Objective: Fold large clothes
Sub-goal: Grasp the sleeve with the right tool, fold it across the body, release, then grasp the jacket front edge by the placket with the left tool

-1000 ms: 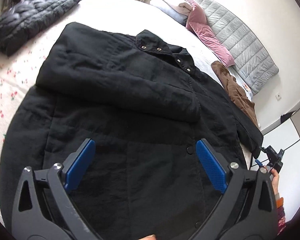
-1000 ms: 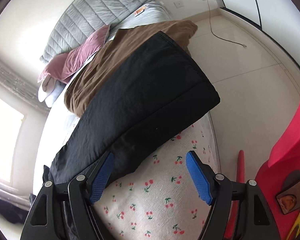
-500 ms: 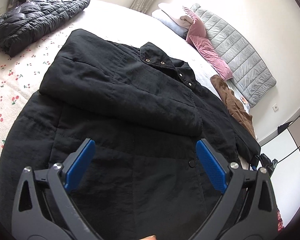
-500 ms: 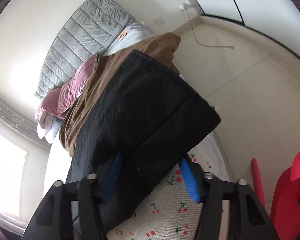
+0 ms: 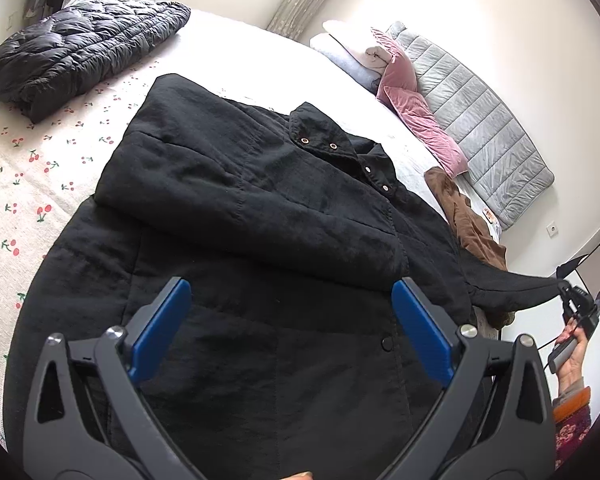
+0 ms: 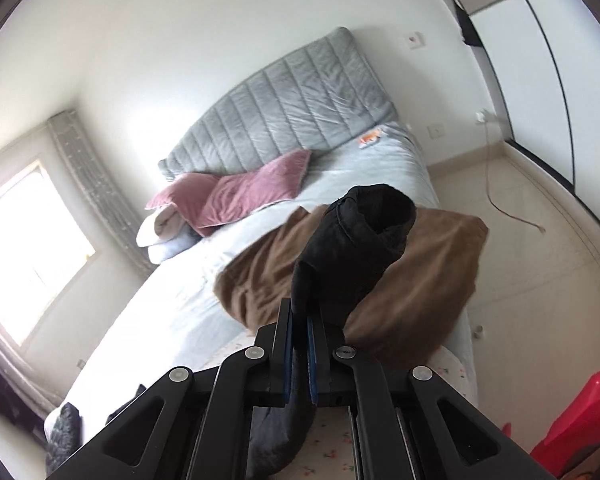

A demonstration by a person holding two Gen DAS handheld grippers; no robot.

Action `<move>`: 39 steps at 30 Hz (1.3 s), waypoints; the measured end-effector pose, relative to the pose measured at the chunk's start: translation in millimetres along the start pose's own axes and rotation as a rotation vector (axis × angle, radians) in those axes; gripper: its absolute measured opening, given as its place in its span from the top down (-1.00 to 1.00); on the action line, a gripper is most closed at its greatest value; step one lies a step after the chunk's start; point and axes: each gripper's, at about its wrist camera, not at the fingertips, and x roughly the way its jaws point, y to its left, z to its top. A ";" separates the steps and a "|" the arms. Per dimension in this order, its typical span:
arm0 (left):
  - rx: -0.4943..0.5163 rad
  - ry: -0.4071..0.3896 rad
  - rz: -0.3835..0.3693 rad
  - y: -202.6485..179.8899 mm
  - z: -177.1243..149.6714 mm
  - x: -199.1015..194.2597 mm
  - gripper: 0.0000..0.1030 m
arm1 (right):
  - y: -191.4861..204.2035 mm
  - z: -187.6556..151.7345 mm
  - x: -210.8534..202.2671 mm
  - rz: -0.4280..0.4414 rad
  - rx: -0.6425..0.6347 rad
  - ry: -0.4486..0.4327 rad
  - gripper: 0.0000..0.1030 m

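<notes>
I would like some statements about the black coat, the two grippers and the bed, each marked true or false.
1. The right gripper is shut on the black coat's sleeve. True.
2. The left gripper is clamped on the coat's collar. False: it is open above the lower front of the black coat, gripping nothing.
3. A dark quilted jacket lies on the bed beside the coat. True.
4. The pillow by the grey headboard is green. False: it is pink.

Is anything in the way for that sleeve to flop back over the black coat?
Nothing visible blocks it. The right tool grips the sleeve, raised above the brown garment. The coat lies open beneath the left tool.
</notes>
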 end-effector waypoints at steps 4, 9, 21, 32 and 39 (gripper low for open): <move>0.027 -0.024 0.027 -0.1 3.1 -1.9 -0.95 | 77.4 5.2 -12.9 0.176 -0.104 0.012 0.90; 0.046 -0.039 0.058 1.9 6.3 -2.9 -0.95 | 181.5 -19.1 -19.9 0.317 -0.339 0.063 0.90; 0.079 -0.034 0.073 -1.2 5.4 -0.9 -0.95 | 293.9 -194.7 24.2 0.585 -0.486 0.488 0.57; 0.192 0.140 0.065 -26.0 12.3 -11.3 -0.95 | 225.4 -250.5 40.8 0.404 -0.387 0.659 0.02; 0.216 0.299 -0.012 -74.3 45.0 2.0 -0.95 | 174.0 -251.9 25.6 0.276 -0.330 0.643 -0.12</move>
